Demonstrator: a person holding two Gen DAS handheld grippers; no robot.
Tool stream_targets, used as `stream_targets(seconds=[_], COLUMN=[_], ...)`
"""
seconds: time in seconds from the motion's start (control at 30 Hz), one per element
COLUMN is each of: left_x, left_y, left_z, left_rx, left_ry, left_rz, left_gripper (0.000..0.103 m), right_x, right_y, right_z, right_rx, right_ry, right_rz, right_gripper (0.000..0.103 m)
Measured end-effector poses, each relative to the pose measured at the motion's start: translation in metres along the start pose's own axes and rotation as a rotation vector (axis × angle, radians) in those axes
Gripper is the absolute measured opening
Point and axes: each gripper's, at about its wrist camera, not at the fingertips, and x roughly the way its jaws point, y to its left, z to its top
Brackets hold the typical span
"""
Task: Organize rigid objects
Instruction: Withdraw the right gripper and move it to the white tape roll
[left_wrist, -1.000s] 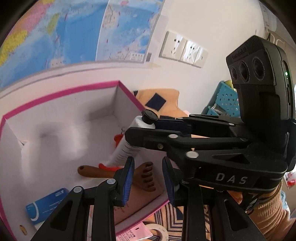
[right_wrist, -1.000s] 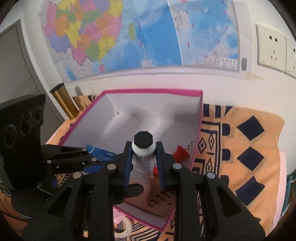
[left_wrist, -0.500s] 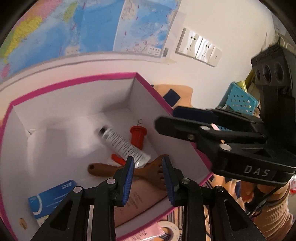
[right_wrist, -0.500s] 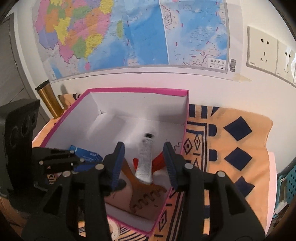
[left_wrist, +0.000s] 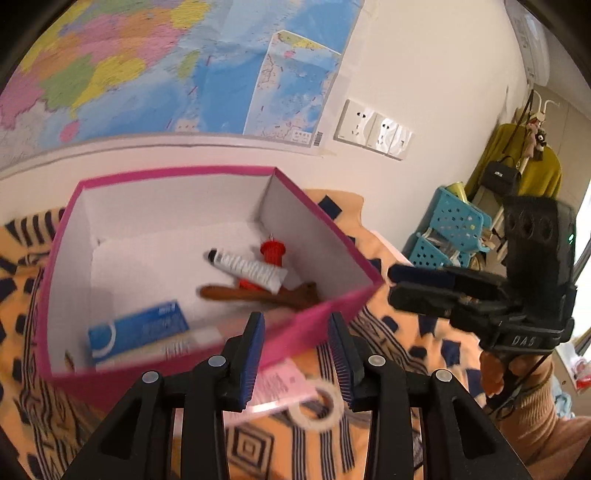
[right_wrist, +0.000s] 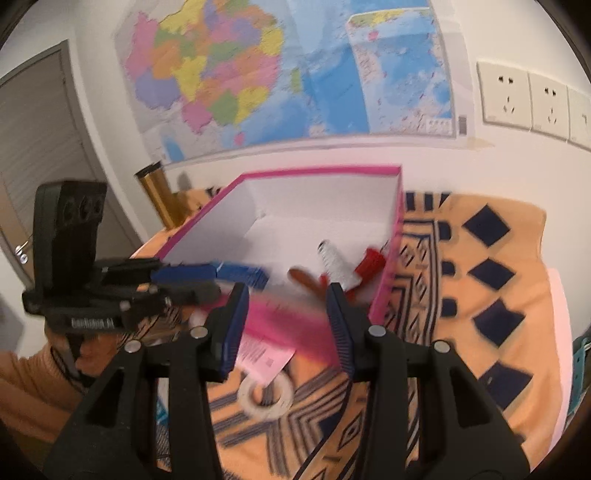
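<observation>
— Map-covered wall behind, orange patterned cloth over the table, and a pink-edged white box sitting on it. What changed just now?

— A second ago the right gripper pinched a white tube by its black cap above the box. Now its blue-padded jaws stand wide with nothing between them, and the tube lies flat inside the box, toward 2 o'clock of the floor, resting across a wooden comb-like piece and beside a red corkscrew handle. Both grippers have pulled back toward the near edge.

— So that item counts as put away?

— I judge so. Next candidates look like the roll of white tape and the pink paper slip on the cloth at 6 o'clock of the box.

— And the left gripper?

— Also wide apart, holding nothing, hovering over the box's near wall.

— What does each camera add?

— Left view looks down into the box and shows a blue carton at 7 o'clock of the floor, plus blue baskets off at 3 o'clock. Right view hides most of that floor behind blur, but shows a gold cylinder at 10 o'clock and a grey door.
</observation>
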Motion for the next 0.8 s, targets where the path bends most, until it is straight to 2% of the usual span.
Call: stream_targets(seconds=[0.37,0.5,0.8], left_x=[0.006,0.014,0.026], left_y=[-0.005,-0.005,-0.004], left_z=[-0.058,-0.070,-0.079], left_rx=[-0.047,-0.073,-0.093], left_ry=[0.103,0.132,0.166], left_rz=[0.001,-0.001,0.017], left_gripper=[0.036,0.036,0.036], right_x=[0.050,0.060,0.069], right_y=[0.009,0.010,0.006], right_z=[-0.068,-0.078,-0.083], right_rx=[0.042,0.038,0.048], right_ry=[0.218,0.250,0.264], right_rz=[0.004,-0.033,-0.053], right_gripper=[0.046,0.046,0.046])
